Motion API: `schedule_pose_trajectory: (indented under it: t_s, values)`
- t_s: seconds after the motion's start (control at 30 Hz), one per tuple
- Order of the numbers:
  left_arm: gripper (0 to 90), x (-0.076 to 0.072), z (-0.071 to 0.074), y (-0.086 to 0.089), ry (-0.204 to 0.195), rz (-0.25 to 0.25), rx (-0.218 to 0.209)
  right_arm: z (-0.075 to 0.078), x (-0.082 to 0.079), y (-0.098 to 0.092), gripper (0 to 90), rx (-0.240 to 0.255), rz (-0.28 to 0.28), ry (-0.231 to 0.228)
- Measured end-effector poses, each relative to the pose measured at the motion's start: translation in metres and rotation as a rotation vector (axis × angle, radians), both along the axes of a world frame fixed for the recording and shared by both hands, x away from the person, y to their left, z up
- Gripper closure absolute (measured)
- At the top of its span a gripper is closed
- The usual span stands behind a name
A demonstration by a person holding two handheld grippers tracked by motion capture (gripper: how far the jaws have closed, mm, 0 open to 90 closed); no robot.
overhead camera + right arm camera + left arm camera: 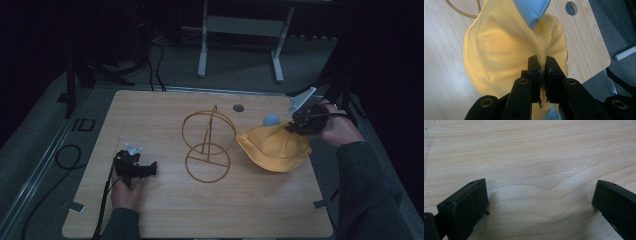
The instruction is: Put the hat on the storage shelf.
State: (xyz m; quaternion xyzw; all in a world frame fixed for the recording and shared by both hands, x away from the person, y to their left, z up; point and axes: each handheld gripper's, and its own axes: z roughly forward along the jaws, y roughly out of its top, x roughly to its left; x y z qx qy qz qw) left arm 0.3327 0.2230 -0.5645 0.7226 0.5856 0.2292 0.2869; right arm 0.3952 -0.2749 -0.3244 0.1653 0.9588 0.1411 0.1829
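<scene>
A yellow fabric hat [274,146] with a light blue part [270,120] lies at the table's right side. My right gripper [296,125] is shut on a pinched fold of the hat's crown; in the right gripper view the yellow hat [499,47] bunches up between the jaws of the right gripper [543,62], with the blue part [531,10] above. A gold wire stand [208,145] made of two rings on a rod stands at the table's centre. My left gripper [150,170] rests on the table at the left, open, with bare wood [541,170] between its jaws.
The wooden table [165,210] has a round cable hole [238,107] near its far edge. Black cables [65,155] lie on the floor to the left. A grey desk frame [240,30] stands beyond the table. The table's right edge is close to the hat.
</scene>
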Motion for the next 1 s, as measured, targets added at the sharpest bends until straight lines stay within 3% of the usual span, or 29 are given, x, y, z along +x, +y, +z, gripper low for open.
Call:
schedule_pose_trajectory:
  t_s: [0.27,0.5,1.0]
  values:
    - [0.4,0.0,0.0,0.0,0.0,0.0,0.0,0.009,0.0,-0.005,84.3,0.025,-0.01,-0.011]
    - [0.4,0.0,0.0,0.0,0.001,0.0,0.0,0.014,-0.001,-0.005,84.4,0.013,-0.015,-0.03]
    - [0.4,0.0,0.0,0.0,0.001,0.0,0.0,0.031,-0.003,-0.013,84.5,0.084,-0.048,-0.073]
